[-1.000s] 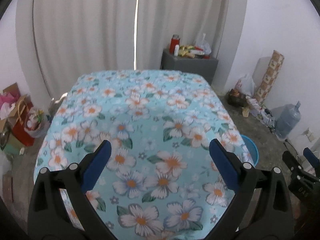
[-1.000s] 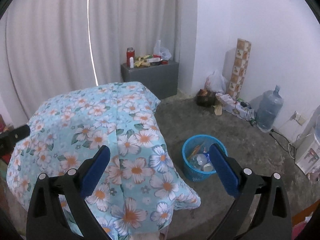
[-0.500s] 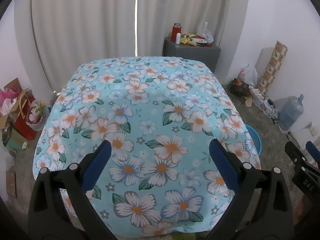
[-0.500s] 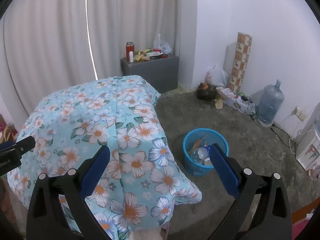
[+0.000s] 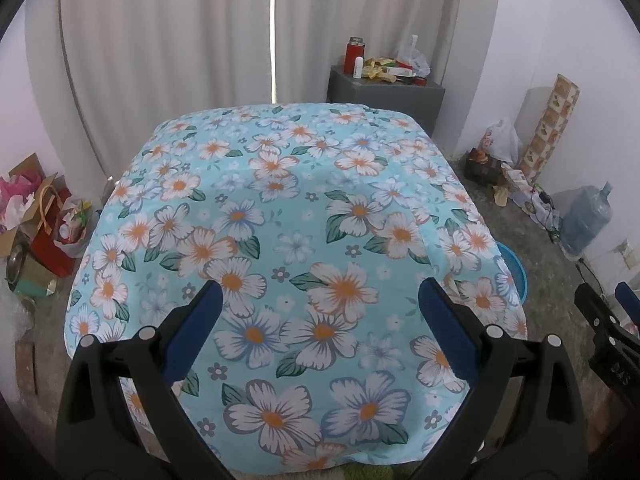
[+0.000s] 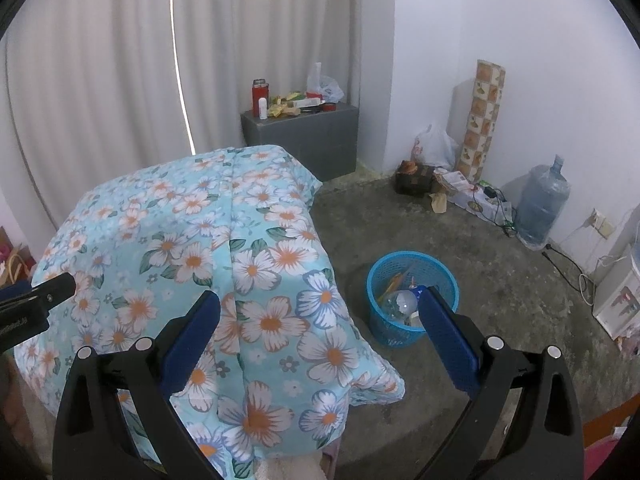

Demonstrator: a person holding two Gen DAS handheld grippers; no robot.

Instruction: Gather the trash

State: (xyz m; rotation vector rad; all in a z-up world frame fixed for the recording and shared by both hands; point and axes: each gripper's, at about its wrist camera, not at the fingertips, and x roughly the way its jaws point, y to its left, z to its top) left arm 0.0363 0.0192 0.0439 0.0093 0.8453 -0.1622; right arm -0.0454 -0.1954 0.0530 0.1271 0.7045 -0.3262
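A blue plastic waste basket (image 6: 412,300) stands on the concrete floor right of the table, holding a clear bottle and other scraps; only its rim (image 5: 516,268) peeks out in the left wrist view. The table wears a light blue floral cloth (image 5: 296,240) (image 6: 192,248) with nothing lying on it. My left gripper (image 5: 318,304) hovers open above the near half of the cloth, empty. My right gripper (image 6: 320,312) is open and empty too, above the table's right corner with the basket just beyond its right finger.
A grey cabinet (image 6: 308,136) with a red flask and clutter stands by the curtain. Along the right wall are a patterned roll (image 6: 482,116), a white bag, boxes, cables and a water jug (image 6: 542,204). Bags and boxes (image 5: 40,224) crowd the floor left of the table.
Both grippers have pulled back and risen, so more of the table and floor shows. Their jaws stayed open and empty.
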